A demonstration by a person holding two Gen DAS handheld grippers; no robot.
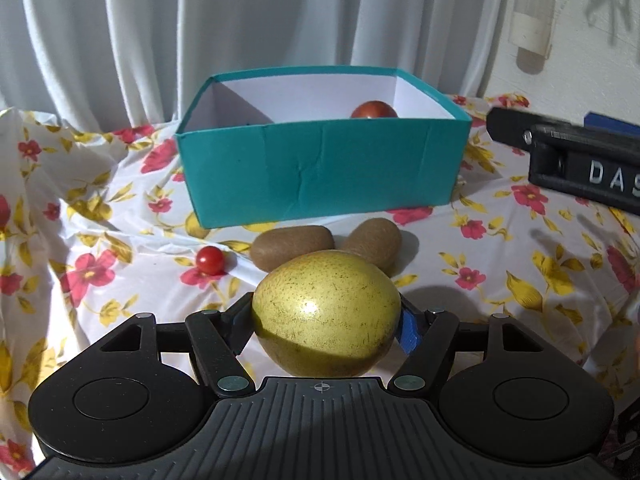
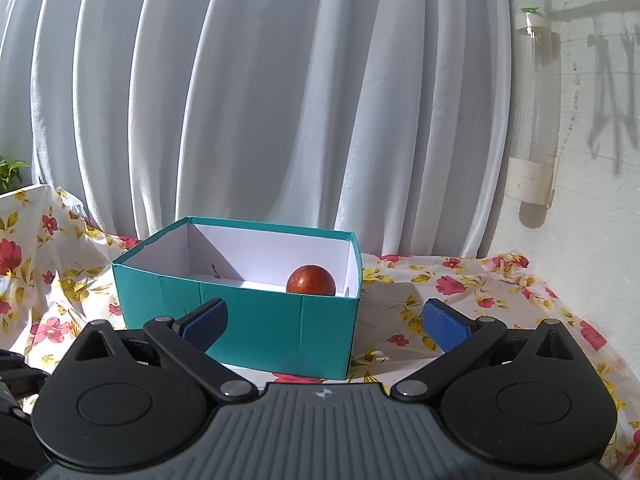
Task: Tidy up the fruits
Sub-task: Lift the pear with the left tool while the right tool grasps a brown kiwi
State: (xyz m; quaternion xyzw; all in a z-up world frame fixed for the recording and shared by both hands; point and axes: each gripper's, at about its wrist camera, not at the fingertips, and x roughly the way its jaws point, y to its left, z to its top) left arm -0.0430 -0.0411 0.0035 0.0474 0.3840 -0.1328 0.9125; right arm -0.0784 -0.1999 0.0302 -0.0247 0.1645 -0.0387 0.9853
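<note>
My left gripper [image 1: 326, 316] is shut on a large yellow-green pear [image 1: 326, 304], held above the flowered tablecloth. Beyond it lie two brown kiwis [image 1: 292, 246] [image 1: 374, 240] and a small red cherry tomato [image 1: 209, 259]. A teal box [image 1: 320, 172] with a white inside stands behind them and holds a red round fruit [image 1: 374, 110]. In the right wrist view the teal box [image 2: 256, 320] and the red fruit [image 2: 311, 279] show ahead. My right gripper [image 2: 326, 320] is open and empty, in front of the box. The right gripper's body shows at the right of the left wrist view [image 1: 568, 152].
The table is covered with a wrinkled flowered cloth [image 1: 500, 264]. A white curtain [image 2: 280, 100] hangs behind the box. A white wall with a clear hanging tube [image 2: 534, 92] is at the right.
</note>
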